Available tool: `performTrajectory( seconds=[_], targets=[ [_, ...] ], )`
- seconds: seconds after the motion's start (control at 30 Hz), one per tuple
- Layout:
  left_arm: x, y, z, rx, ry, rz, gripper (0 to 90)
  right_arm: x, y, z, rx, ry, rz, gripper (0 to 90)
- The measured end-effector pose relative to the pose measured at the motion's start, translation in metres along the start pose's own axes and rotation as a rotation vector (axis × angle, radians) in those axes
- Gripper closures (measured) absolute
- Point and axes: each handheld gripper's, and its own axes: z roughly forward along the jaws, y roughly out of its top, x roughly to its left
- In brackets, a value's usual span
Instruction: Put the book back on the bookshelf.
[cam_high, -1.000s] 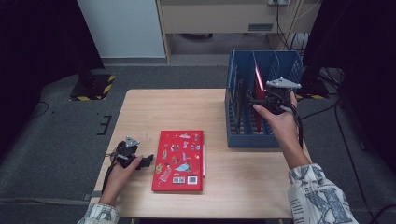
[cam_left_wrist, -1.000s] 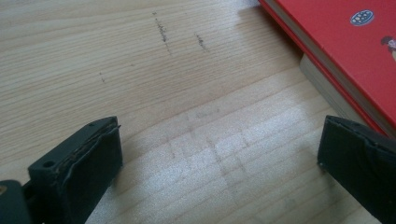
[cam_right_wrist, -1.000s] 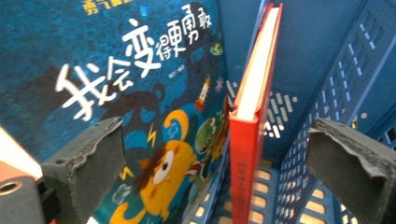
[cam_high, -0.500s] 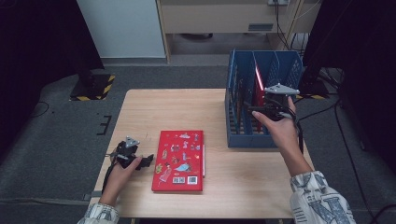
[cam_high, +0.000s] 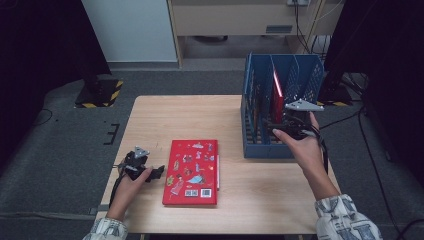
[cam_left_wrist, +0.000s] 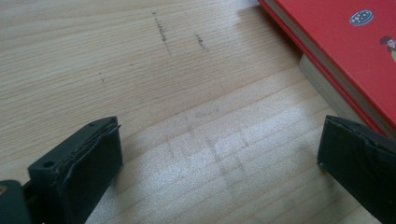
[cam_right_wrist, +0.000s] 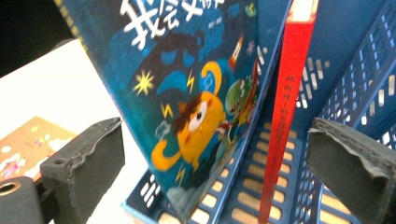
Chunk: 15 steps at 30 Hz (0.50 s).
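Right gripper (cam_high: 281, 129), jaws spread, faces the upright red book (cam_right_wrist: 287, 107) filed inside the blue rack (cam_high: 260, 145); left gripper (cam_high: 150, 172), also open, waits beside the flat red book (cam_high: 192, 171) left of that rack

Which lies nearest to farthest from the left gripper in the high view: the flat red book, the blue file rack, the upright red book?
From the left gripper:
1. Flat red book, just beside it on the table.
2. Blue file rack, at the table's right.
3. Upright red book, standing inside the rack.

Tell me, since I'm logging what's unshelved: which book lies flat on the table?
The red hardcover book with cartoon stickers, beside the left gripper. The blue cartoon-cover book and thin red book stand in the blue plastic rack.
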Motion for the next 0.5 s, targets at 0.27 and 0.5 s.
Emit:
performTrajectory(
  seconds=[0.27,0.5],
  targets=[
    [0.0,0.0,0.0,0.001,-0.001,0.0,0.0,0.016,-0.026,-0.012,0.026,0.05,0.0,5.9],
    [0.0,0.0,-0.001,-0.001,-0.007,0.003,0.0,0.037,-0.046,-0.017,0.039,0.118,-0.012,8.8]
  ],
)
